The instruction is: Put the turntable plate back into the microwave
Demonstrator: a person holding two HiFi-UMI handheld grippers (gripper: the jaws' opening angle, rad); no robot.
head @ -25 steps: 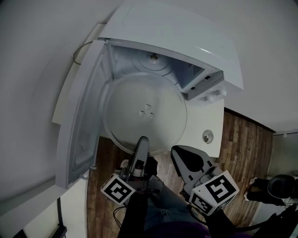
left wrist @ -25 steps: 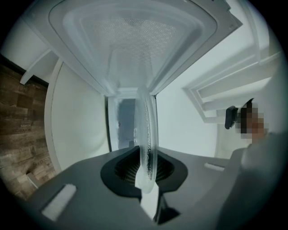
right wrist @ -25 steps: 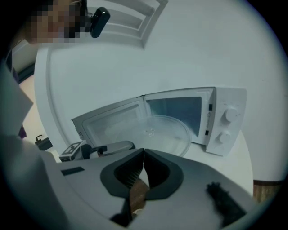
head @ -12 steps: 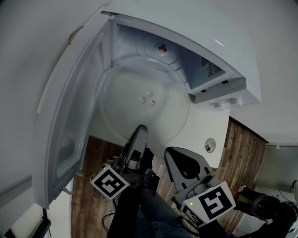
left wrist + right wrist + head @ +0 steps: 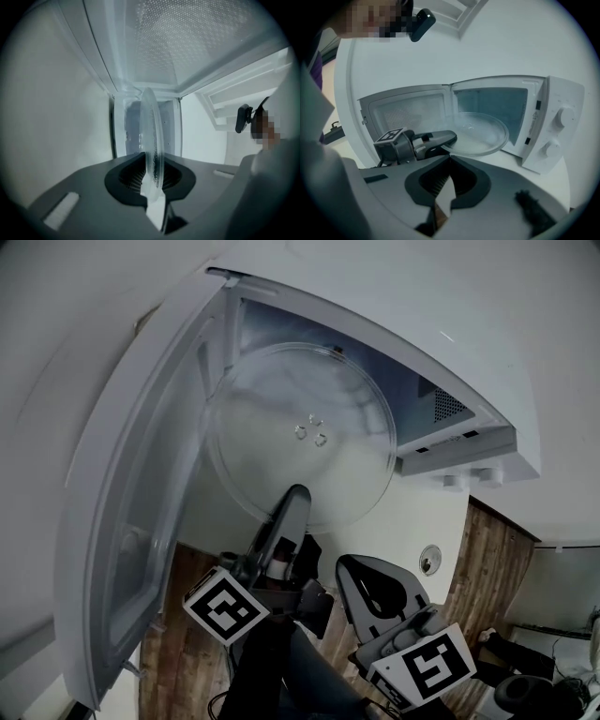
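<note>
Here, at the far left, the white microwave door stands swung wide open, its dotted window facing the cavity. Just right of it the left gripper reaches up from the lower middle of the head view, about level and rolled onto its side, so that in its own view the plate runs edge-on between its jaws. Its jaws pinch the near rim of the round clear glass turntable plate, which lies flat. The plate's far part is at the mouth of the white microwave; whether it touches the cavity floor cannot be told. Further right and lower, the right gripper hangs apart from the plate, tilted downward over the white surface. Its jaws are pressed together with nothing between them. Two round knobs sit on the microwave's control panel at the right. A brown wooden floor shows beyond the surface's edge.
</note>
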